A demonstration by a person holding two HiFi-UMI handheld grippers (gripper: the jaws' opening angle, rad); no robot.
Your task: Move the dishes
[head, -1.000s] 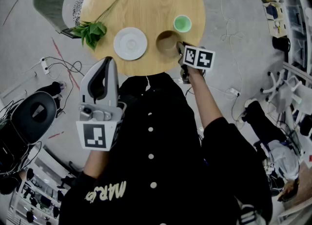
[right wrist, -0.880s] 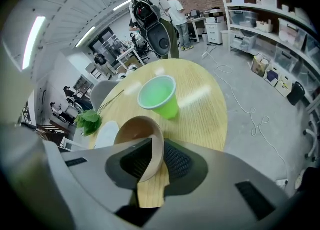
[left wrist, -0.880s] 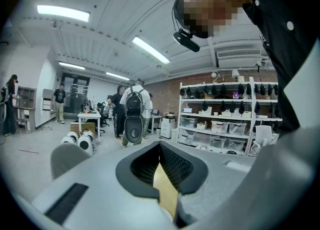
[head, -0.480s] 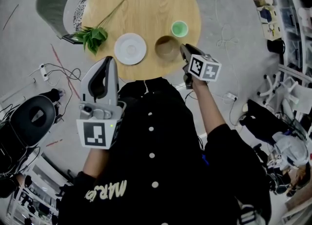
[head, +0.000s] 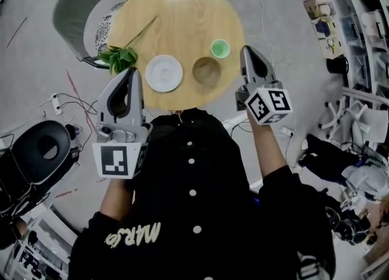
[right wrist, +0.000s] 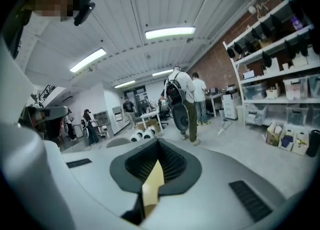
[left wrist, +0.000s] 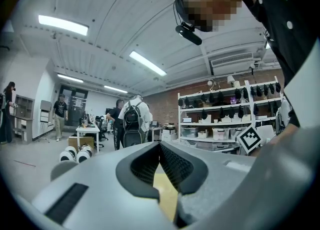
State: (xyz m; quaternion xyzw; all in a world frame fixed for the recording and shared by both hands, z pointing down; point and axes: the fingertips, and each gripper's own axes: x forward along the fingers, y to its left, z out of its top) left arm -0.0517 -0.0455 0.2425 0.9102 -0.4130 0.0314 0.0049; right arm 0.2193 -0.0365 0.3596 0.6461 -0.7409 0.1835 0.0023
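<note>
On the round wooden table (head: 182, 11) lie a white plate (head: 163, 72), a brown bowl (head: 206, 71) and a small green cup (head: 220, 48), in a row near the table's near edge. A leafy green sprig (head: 120, 57) lies left of the plate. My left gripper (head: 129, 71) is held up at the table's near-left edge, shut and empty. My right gripper (head: 247, 50) hangs just off the table's right edge, beside the cup and bowl, touching neither. It is shut and empty too. In both gripper views the jaws meet at the tip, left gripper (left wrist: 160, 144) and right gripper (right wrist: 159, 141).
A grey chair (head: 73, 5) stands at the table's far left. A black stool (head: 39, 148) and floor cables (head: 73, 99) are at the left. Shelving with boxes (head: 358, 23) lines the right. Several people (right wrist: 182, 104) stand farther off in the room.
My right gripper has drawn back from the brown bowl's rim, moving right and off the table edge. The bowl stays on the table. The left gripper has barely moved.
</note>
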